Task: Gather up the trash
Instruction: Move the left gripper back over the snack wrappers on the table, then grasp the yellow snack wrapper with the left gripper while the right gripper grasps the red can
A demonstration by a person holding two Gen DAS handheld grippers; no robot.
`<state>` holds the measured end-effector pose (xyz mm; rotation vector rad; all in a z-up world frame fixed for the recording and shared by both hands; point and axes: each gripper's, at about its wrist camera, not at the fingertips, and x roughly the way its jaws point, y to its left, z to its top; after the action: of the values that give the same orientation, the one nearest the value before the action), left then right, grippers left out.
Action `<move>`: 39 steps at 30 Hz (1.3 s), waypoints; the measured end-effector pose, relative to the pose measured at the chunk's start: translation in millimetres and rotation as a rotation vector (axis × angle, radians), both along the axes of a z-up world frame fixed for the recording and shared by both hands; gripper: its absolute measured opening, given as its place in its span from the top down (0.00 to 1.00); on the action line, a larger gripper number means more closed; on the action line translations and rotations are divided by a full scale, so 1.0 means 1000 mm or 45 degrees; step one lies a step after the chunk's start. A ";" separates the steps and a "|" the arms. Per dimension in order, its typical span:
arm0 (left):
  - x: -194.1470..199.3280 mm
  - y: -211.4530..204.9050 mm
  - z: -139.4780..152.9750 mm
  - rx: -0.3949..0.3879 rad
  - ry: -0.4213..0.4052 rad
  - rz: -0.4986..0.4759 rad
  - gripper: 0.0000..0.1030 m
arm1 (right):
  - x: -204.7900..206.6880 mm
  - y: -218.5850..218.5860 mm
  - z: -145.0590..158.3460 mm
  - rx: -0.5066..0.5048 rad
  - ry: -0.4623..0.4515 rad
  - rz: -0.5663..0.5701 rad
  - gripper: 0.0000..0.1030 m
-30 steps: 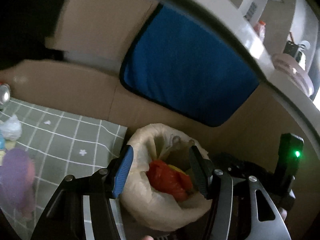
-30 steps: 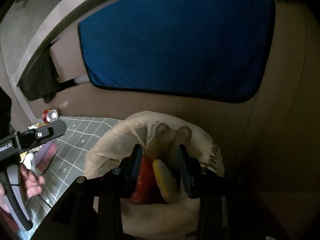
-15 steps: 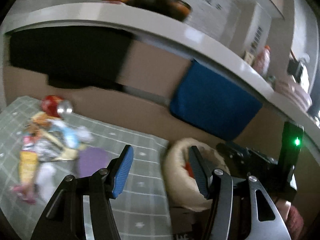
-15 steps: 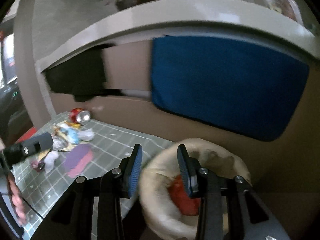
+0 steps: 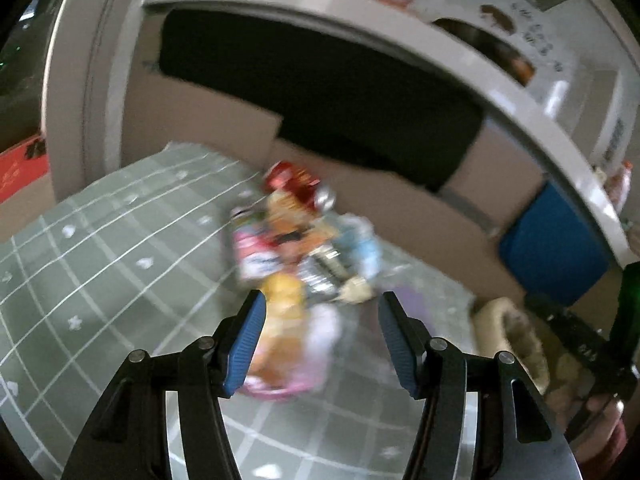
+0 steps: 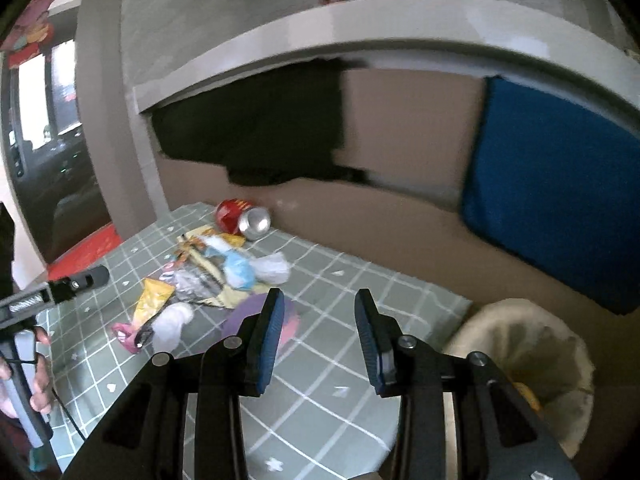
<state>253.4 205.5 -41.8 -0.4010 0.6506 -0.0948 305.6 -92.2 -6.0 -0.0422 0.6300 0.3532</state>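
Lying ahead of the left gripper (image 5: 320, 334) — trash pile (image 5: 298, 248).

A heap of wrappers (image 6: 200, 280) lies on the checked mat (image 6: 336, 360), a drink can (image 6: 242, 218) on its side behind it against the cardboard wall (image 6: 380, 232). The lined bin (image 6: 532, 364) stands off the mat's right edge, below a hanging cloth (image 6: 552, 196).

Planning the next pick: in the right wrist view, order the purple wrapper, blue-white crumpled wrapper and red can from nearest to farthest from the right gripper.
1. purple wrapper, just beside the left jaw of the right gripper.
2. blue-white crumpled wrapper, mid-pile, farther left.
3. red can, far edge by the wall.
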 end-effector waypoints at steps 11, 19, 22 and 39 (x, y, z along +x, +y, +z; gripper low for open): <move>0.040 0.003 -0.048 0.027 0.241 -0.028 0.43 | 0.022 0.028 -0.046 -0.004 0.121 0.105 0.66; 0.062 0.000 -0.060 -0.021 0.309 -0.031 0.47 | 0.032 0.022 -0.062 0.037 0.155 0.140 0.66; 0.065 -0.006 -0.058 -0.017 0.289 -0.054 0.71 | 0.037 0.026 -0.059 0.032 0.138 0.156 0.66; 0.030 0.035 0.001 -0.076 -0.029 0.041 0.83 | 0.129 0.140 -0.026 0.078 0.133 0.140 0.56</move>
<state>283.2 240.7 -40.6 -0.4673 0.6201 -0.0886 434.5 47.7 -32.4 0.0002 0.7215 0.4832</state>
